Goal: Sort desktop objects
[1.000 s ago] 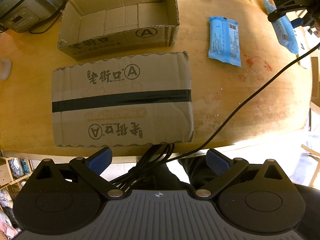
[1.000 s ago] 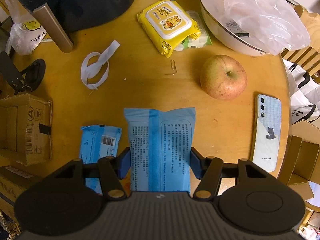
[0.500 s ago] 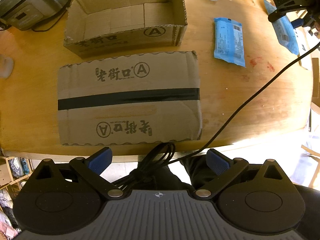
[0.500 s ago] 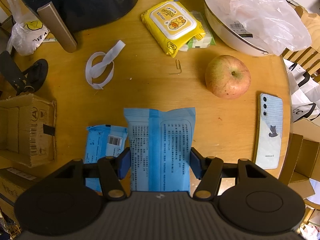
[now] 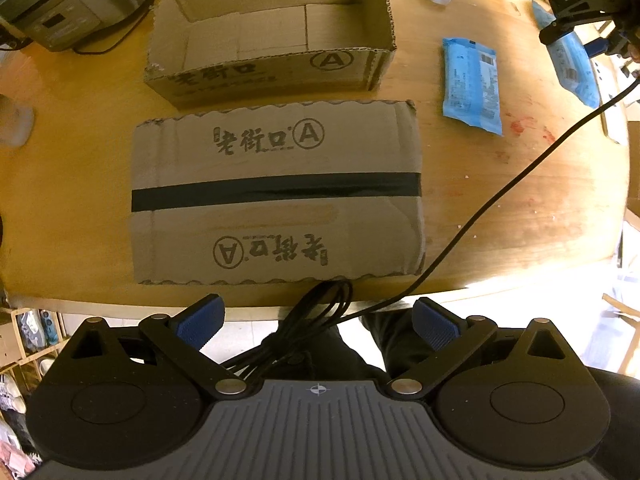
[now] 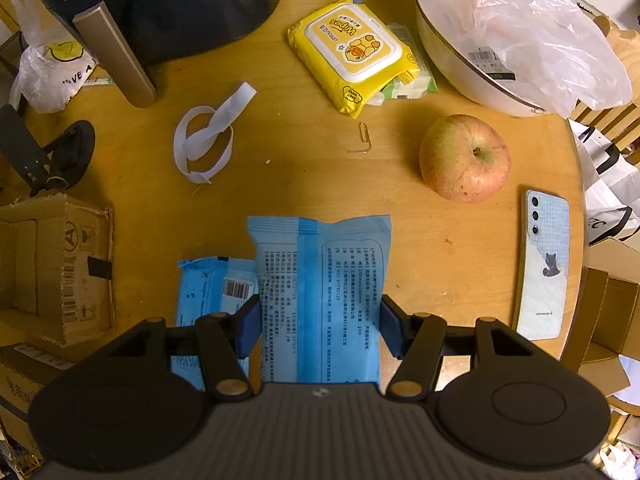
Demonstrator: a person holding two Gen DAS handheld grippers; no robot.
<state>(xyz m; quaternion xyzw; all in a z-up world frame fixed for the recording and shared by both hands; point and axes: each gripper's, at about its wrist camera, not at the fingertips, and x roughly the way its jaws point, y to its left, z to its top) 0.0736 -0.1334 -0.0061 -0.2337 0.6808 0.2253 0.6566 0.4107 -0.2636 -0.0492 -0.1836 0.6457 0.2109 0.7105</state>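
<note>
Blue pack [image 6: 320, 300] clamped in right tongs [image 6: 318, 326], pointing straight down; left tongs [image 5: 318, 322] spread wide.

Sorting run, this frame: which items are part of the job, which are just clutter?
In play:
- blue pack between the right gripper jaws
- second blue pack on the table
- open box
- left gripper, empty

Probably clutter, though it may be sorted later:
- apple
- phone
- yellow wipes
- white strap
- paperclip
- taped box

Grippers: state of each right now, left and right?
Left gripper: open, nothing between its fingers.
Right gripper: closed on the large blue packet.
</note>
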